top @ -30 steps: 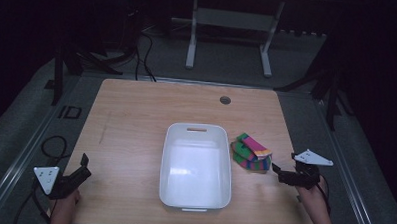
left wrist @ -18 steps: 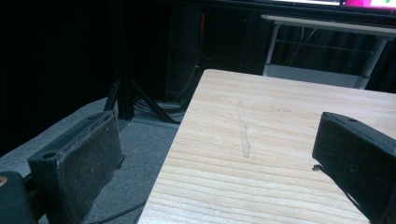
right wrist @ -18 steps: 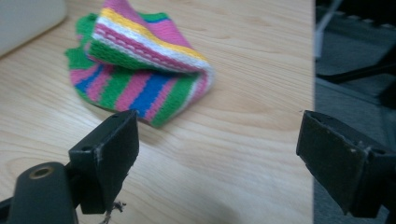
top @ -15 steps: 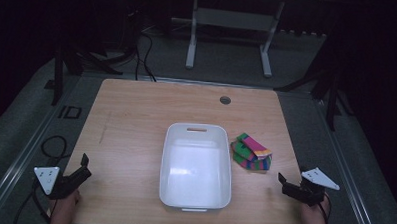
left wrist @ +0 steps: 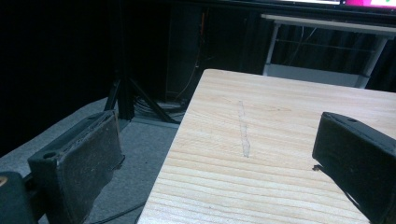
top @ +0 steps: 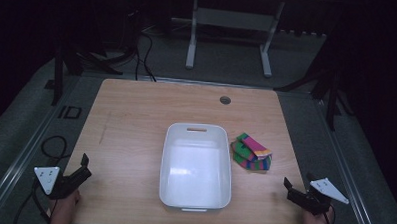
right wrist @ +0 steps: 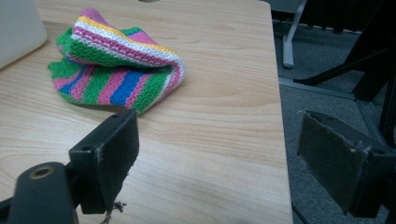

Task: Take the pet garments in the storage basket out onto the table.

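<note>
1 wooden table [top: 135, 140]. On it: 1 white tub [top: 196, 167], 1 striped knit cloth [top: 251, 152] just right of tub. 2 grippers, 1 at each near corner of table, both w/ jaws apart.

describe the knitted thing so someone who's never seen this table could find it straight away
Start at the white plastic bin in the middle of the wooden table. Just off its right wall, apart from it, lies a folded knitted cloth flat on the wood. It is the one colourful item there, striped green, pink, blue, yellow and white.
</note>
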{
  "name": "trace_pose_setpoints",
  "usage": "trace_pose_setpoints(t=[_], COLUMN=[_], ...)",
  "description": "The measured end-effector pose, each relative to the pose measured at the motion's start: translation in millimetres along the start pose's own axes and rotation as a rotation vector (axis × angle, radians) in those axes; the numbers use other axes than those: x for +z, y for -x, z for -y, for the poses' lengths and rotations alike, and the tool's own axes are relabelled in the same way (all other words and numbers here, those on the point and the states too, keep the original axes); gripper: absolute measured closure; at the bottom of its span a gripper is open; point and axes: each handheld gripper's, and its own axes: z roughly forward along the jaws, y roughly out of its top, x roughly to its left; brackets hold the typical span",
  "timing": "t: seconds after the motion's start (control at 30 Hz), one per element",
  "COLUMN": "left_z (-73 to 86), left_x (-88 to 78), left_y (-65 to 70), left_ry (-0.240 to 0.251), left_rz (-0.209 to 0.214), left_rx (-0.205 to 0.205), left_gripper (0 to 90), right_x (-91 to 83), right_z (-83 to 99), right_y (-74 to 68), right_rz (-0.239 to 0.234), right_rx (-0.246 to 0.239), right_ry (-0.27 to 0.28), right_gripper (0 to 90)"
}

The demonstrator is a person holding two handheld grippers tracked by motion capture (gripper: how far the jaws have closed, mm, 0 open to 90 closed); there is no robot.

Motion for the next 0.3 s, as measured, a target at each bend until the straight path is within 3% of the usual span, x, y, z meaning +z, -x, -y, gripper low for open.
trace_pose_setpoints(t=[0.3], left_z=[-0.1], left_x=[0.2], left_y=[-0.2], left_ry=[-0.002], left_rz=[0.0], left_rx=[0.0], left_gripper=[1.8], right_x=[0.1], right_z=[3.2], right_y=[4.9], right_rz=[0.01], right_rx=[0.039], right_ry=[0.009], right_gripper=[13.4])
